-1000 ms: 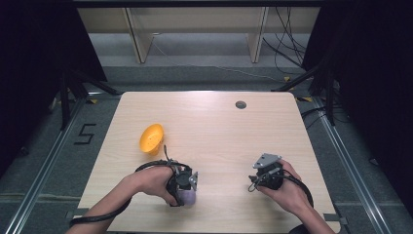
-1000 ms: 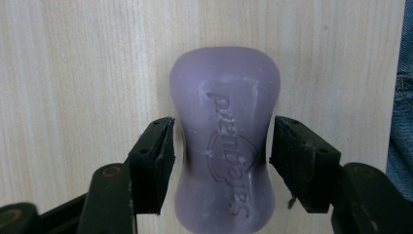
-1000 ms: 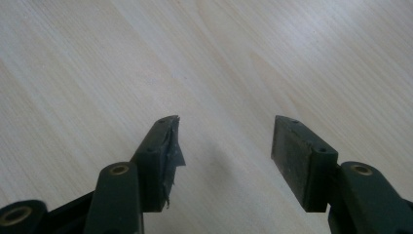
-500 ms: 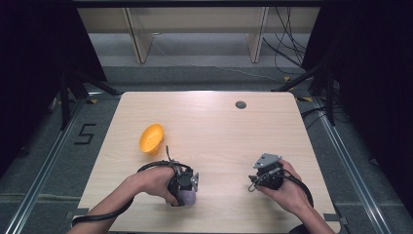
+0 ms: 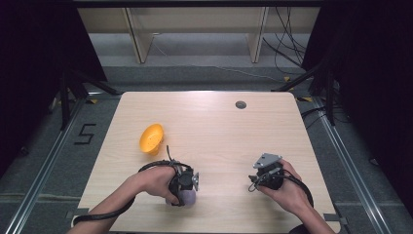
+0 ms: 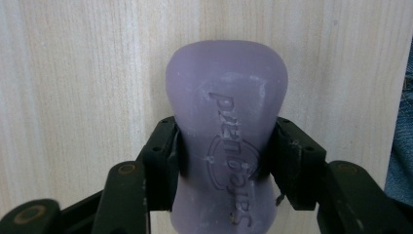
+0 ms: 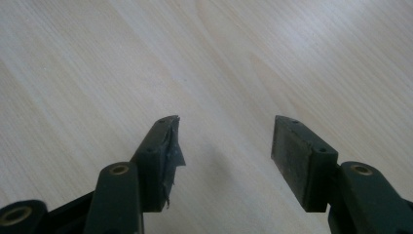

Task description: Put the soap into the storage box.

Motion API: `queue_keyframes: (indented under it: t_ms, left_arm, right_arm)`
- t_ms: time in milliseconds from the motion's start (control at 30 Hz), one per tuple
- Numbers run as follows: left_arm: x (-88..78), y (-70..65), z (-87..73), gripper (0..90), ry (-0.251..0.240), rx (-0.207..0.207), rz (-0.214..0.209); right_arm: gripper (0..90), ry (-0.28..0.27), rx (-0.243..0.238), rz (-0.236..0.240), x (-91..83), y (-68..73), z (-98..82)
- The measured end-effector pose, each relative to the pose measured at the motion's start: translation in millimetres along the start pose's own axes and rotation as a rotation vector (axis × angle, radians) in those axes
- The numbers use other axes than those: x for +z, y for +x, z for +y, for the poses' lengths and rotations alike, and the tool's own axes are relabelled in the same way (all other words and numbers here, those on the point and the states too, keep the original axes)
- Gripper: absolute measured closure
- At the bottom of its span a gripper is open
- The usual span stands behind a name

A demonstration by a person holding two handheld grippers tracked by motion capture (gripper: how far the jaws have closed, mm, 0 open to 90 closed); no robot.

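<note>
1. High view, landmark: I take the orange bowl [image 5: 151, 138] as my reference; it lies on the left part of the light wooden desk [image 5: 219, 131], tipped on its side.
2. Left gripper [image 5: 187, 181]: I see it near the bowl, toward the desk's near edge, held in the person's left hand [image 5: 155, 180].
3. Purple bar [image 6: 226, 131]: in the left gripper view the jaws are clamped on its two sides at its narrow waist. It is a smooth lilac block with embossed lettering I cannot read, lying on the desk. In the high view it shows as a pale purple lump [image 5: 186, 197] under that gripper.
4. Right gripper [image 5: 267, 171]: well apart from the bowl, across the desk toward its right side, held in the right hand [image 5: 287, 187]. In the right gripper view its jaws [image 7: 224, 146] stand wide with bare wood between them; the left pad looks torn at its edge.
5. Small dark round hole [image 5: 240, 104]: far from the bowl, near the desk's far edge.
</note>
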State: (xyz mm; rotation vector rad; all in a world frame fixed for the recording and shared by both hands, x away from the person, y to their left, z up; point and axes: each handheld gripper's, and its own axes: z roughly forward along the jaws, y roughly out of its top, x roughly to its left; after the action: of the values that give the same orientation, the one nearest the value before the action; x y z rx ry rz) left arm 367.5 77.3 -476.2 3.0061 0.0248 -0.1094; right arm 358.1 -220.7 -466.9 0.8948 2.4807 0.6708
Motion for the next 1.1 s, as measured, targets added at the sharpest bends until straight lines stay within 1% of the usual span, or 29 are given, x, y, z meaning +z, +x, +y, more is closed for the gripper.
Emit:
queue_keyframes:
  t_ms: [67, 133, 200, 267, 300, 333, 433, 467, 500, 533, 667, 700, 733, 767, 833, 867, 900, 933, 1000, 1033, 1067, 1100]
  left_arm:
    - [-0.1, -0.6, 0.3, 48.5, 0.004, -0.004, 0.003]
    - [-0.3, -3.1, 0.0, 48.5, 0.013, -0.026, 0.001]
    - [-0.5, -3.4, -0.3, 48.6, 0.013, -0.036, 0.009]
    - [-0.5, -3.6, -1.1, 48.6, 0.009, -0.049, 0.013]
    - [-0.4, -3.9, -1.6, 48.6, 0.007, -0.060, 0.006]
    - [-0.4, -3.9, -1.6, 48.6, 0.007, -0.060, 0.006]
    - [-1.0, -3.4, -2.3, 48.6, 0.006, -0.078, 0.010]
    - [-0.9, -3.5, -2.6, 48.7, 0.005, -0.090, 0.002]
    - [-0.9, -3.5, -2.6, 48.6, 0.005, -0.090, 0.002]
    - [-1.2, -3.3, -2.6, 48.6, 0.005, -0.098, -0.002]
    - [-4.1, -1.9, -2.8, 48.7, -0.011, -0.127, 0.000]
    - [-4.1, -1.9, -2.8, 48.7, -0.011, -0.127, 0.000]
    - [-4.5, -2.0, -3.2, 48.7, -0.011, -0.142, -0.007]
    - [-5.0, -1.5, -3.3, 48.7, -0.014, -0.153, -0.004]
    - [-6.2, -0.2, -4.5, 48.7, -0.022, -0.190, -0.004]
    - [-6.2, -0.2, -4.5, 48.7, -0.022, -0.190, -0.004]
    - [-7.5, 1.2, -5.8, 48.7, -0.027, -0.219, -0.003]
    - [-8.1, 1.5, -6.5, 48.7, -0.030, -0.231, 0.003]
    - [-9.3, 3.3, -7.5, 48.8, -0.035, -0.232, 0.031]
    - [-9.3, 3.3, -7.5, 48.8, -0.035, -0.232, 0.031]
    - [-9.7, 1.9, -8.4, 48.8, -0.037, -0.271, 0.025]
    - [-9.7, 1.9, -8.4, 48.8, -0.037, -0.271, 0.025]
  right_arm:
    - [44.0, 0.000, -0.001, 0.000, 0.2, -0.2, -0.1]
    - [44.0, -0.001, 0.001, 0.000, 0.1, -0.1, 0.0]
    - [44.0, -0.001, 0.000, 0.001, 0.1, -0.1, 0.0]
    - [44.0, 0.001, 0.000, 0.003, 0.0, -0.1, 0.2]
    - [44.0, 0.002, 0.001, 0.003, 0.1, -0.1, 0.2]
    - [44.0, 0.002, 0.001, 0.003, 0.1, -0.1, 0.2]
    - [44.0, 0.002, 0.002, 0.002, 0.1, -0.2, 0.3]
    - [44.0, 0.002, 0.002, 0.002, 0.1, -0.3, 0.2]
    - [44.0, 0.002, 0.002, 0.002, 0.1, -0.3, 0.2]
    - [44.0, 0.002, 0.002, 0.003, 0.2, -0.4, 0.2]
    - [44.0, -0.001, 0.002, 0.001, 0.2, -0.4, 0.1]
    - [44.0, -0.001, 0.001, 0.001, 0.2, -0.5, 0.1]
    - [44.0, -0.001, 0.002, 0.000, 0.2, -0.5, 0.1]
    - [44.0, -0.002, 0.002, 0.001, 0.2, -0.5, 0.1]
    - [44.0, -0.002, 0.001, 0.001, 0.1, -0.5, 0.1]
    - [44.0, -0.002, 0.002, 0.001, 0.1, -0.5, 0.1]
    - [44.0, -0.002, 0.002, 0.001, 0.1, -0.6, 0.1]
    - [44.0, -0.002, 0.002, 0.001, 0.1, -0.7, 0.1]
    - [44.0, -0.002, 0.002, 0.001, 0.1, -0.7, 0.0]
    - [44.0, -0.002, 0.002, 0.001, 0.1, -0.7, 0.0]
    - [44.0, -0.003, 0.001, 0.000, 0.1, -0.7, 0.1]
    - [44.0, -0.002, 0.001, 0.001, 0.1, -0.6, 0.2]
